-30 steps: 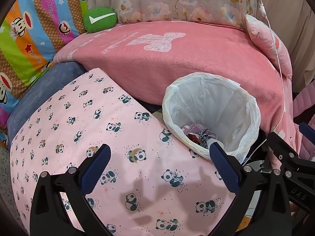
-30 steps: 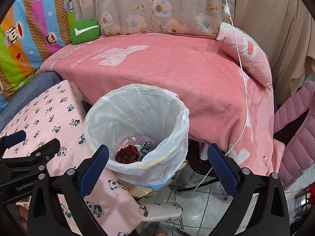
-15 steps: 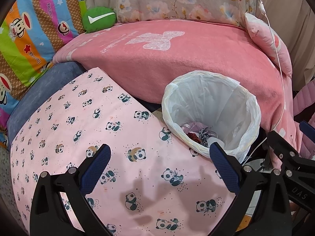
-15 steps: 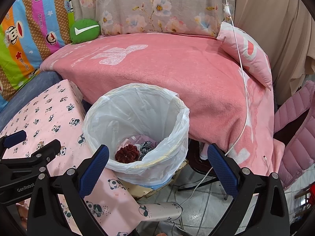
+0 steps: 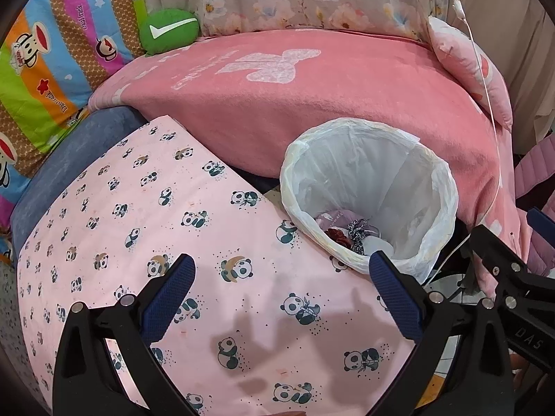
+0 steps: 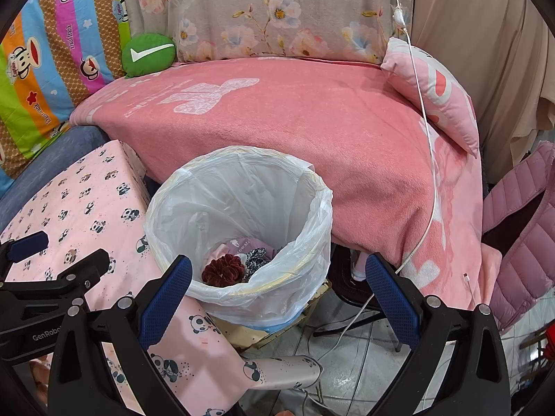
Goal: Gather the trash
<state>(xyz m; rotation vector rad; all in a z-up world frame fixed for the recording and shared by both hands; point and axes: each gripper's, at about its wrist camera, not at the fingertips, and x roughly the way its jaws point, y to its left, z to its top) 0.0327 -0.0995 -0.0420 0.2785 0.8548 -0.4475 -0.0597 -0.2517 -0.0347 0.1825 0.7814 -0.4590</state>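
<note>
**Both grippers empty beside a lined bin that already holds the scraps**

The main risk, judged from how things stand, is to the white bin liner [image 6: 242,187]. Its thin plastic is only folded loosely over the rim of the trash bin [image 6: 263,308], and a fingertip that catches the fold on a reach in or a pull out could drag it down inside or tip the light bin. The white cable [image 6: 430,159] hanging across the pink blanket [image 6: 312,121] runs down just beside the bin, so a sweep on that side could snag it. No loose trash shows on the panda-print cover [image 5: 138,225], and a blind search could simply close on fabric.

The right gripper [image 6: 277,291] has its blue pads spread wide, with nothing between them; it hangs over the near rim of the bin without touching it. The left gripper [image 5: 282,293] is equally wide apart and empty, poised above the panda-print cover, the bin just to its right.

The collected trash lies at the bottom of the bin: a dark red scrunchie [image 6: 223,270], a black-and-white patterned piece [image 6: 255,258] touching it, and a pale purple wrapper [image 6: 249,244] behind.
</note>
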